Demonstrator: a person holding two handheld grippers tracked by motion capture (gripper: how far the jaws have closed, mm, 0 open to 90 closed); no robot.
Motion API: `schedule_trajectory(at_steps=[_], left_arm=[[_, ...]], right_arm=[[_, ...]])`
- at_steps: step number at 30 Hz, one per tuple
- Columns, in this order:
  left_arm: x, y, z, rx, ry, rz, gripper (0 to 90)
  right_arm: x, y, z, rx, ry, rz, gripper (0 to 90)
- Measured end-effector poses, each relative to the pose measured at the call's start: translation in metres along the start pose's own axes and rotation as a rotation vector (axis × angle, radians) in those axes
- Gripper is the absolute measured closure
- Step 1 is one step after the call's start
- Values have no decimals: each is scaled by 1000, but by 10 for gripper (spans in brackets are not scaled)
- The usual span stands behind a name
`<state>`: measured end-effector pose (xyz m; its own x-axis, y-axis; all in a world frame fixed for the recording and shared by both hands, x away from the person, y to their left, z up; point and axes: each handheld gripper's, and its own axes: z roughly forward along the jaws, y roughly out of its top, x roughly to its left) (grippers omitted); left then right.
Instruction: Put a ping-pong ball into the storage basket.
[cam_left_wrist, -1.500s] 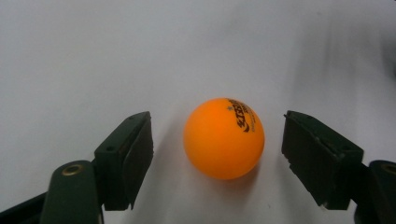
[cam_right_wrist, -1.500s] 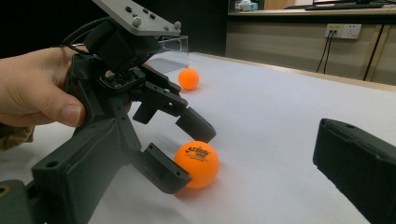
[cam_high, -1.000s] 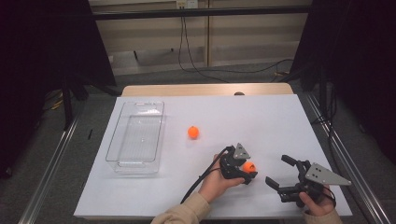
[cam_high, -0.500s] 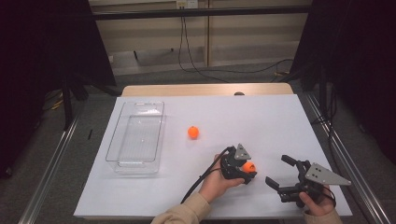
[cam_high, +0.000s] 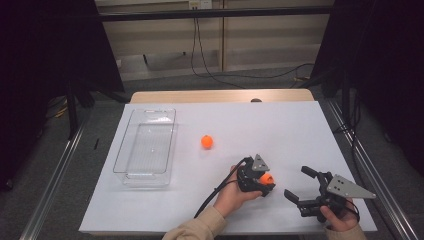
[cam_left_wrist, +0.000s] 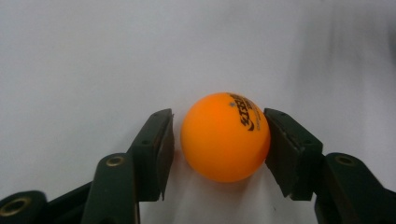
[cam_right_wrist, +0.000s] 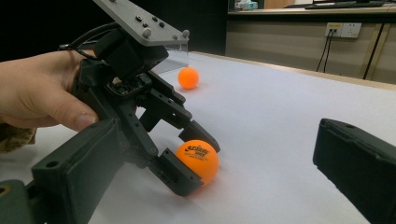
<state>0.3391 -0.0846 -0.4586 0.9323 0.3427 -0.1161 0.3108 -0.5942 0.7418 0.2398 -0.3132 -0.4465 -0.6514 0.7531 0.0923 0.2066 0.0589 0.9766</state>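
the left gripper (cam_high: 264, 184) stands low over the white worktop (cam_high: 280, 130) with an orange table-tennis ball (cam_left_wrist: 225, 136) between its two black jaws; those jaws have just been closing on it; in the left gripper view the right pad looks to be against the ball while a thin gap seems to remain at the left pad, though the angle makes that hard to be sure of, so the ball is bracketed rather than firmly clenched, and it sits on the worktop, not lifted; the right gripper (cam_high: 301, 187) rests near the worktop's near edge, just beside the left one, jaws spread and holding nothing; a second orange ball (cam_high: 207, 141) lies loose on the worktop, well apart from both grippers and between them and the clear plastic bin (cam_high: 170, 150) at the left; that bin is empty, with no ball in it; judged from this, the work looks like gathering the balls into the bin and is at its start: the first ball is only now being caught, no ball is stowed, and what is left is to finish the grip, carry this ball across to the bin, let it go inside, then fetch the other.
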Motion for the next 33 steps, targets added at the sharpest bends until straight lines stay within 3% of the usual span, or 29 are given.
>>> schedule_trajectory(at_steps=[13,33], left_arm=[[1,0,-2,2,-14,12,506],[2,2,-14,-17,-33,-46,508]], right_arm=[[0,0,0,1,1,0,11],[0,0,0,2,1,-1,11]])
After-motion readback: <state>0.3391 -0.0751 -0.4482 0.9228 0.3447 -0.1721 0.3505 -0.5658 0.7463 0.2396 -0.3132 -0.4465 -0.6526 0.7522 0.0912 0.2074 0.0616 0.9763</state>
